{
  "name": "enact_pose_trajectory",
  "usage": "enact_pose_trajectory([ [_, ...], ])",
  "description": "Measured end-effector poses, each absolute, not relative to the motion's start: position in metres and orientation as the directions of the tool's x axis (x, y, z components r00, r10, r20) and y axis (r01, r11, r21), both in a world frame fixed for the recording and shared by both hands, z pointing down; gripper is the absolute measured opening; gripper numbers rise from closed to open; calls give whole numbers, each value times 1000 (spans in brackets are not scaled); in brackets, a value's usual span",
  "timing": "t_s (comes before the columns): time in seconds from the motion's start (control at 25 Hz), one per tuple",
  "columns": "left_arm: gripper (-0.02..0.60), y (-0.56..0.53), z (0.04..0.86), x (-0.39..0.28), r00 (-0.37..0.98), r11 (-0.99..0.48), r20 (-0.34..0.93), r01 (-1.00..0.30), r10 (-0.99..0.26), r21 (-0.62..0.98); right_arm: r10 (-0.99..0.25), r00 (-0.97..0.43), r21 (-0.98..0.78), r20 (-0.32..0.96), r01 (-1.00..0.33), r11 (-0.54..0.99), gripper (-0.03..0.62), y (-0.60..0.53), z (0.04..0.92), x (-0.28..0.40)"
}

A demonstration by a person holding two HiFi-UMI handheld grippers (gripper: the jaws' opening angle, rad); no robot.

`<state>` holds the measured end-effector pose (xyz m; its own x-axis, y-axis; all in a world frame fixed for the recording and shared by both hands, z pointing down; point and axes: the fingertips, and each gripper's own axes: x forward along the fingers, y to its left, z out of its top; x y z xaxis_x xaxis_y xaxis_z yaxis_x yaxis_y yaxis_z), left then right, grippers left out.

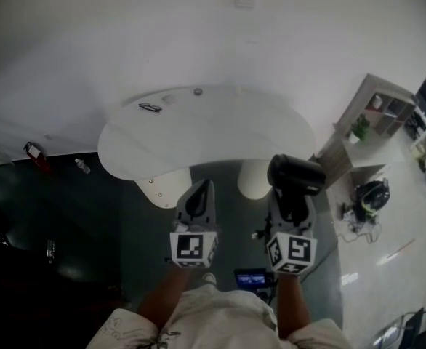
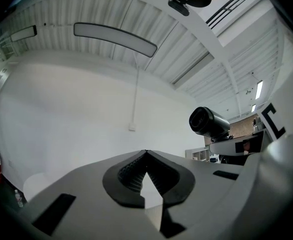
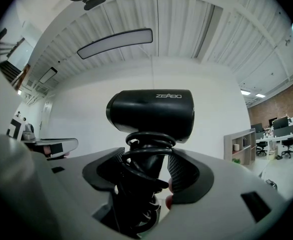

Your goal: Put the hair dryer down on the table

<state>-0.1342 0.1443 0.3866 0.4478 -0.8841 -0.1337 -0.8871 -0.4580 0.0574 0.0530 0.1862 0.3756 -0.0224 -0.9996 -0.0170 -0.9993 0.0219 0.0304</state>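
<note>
head view: the right gripper (image 1: 294,195) holds a black hair dryer (image 1: 296,174) up in the air by its handle, with the barrel lying crosswise above the jaws. the dryer sits at about 5 o'clock from the white rounded table (image 1: 213,133), just off its near rim and not resting on it. right gripper view shows the jaws part-way apart and clamped on the handle. the black cord (image 3: 145,151) is wound in loops round the handle between the ribbed pads (image 3: 181,173).

the left gripper (image 1: 203,186) is beside it, at about 6 o'clock from the table and apart from the dryer. left gripper view shows its jaws closed tip to tip with nothing between them.

on the tabletop a pair of glasses (image 1: 150,107) lies near the far rim at 10 o'clock, and a small round object (image 1: 197,91) at 12 o'clock. a shelf unit (image 1: 373,111) stands at 3 o'clock from the table, with a dark bag (image 1: 371,195) on the floor near it.
</note>
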Motion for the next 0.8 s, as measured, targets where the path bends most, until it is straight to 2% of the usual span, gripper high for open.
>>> enact_pose_trajectory([
  [0.36, -5, 94, 396, -122, 450, -458, -117, -888, -885, 46, -999, -41, 28, 5, -999, 41, 278, 133, 390, 58],
  [0.8, -5, 4, 385, -73, 402, -415, -157, -908, -902, 53, -997, -81, 17, 6, -997, 81, 278, 36, 390, 103],
])
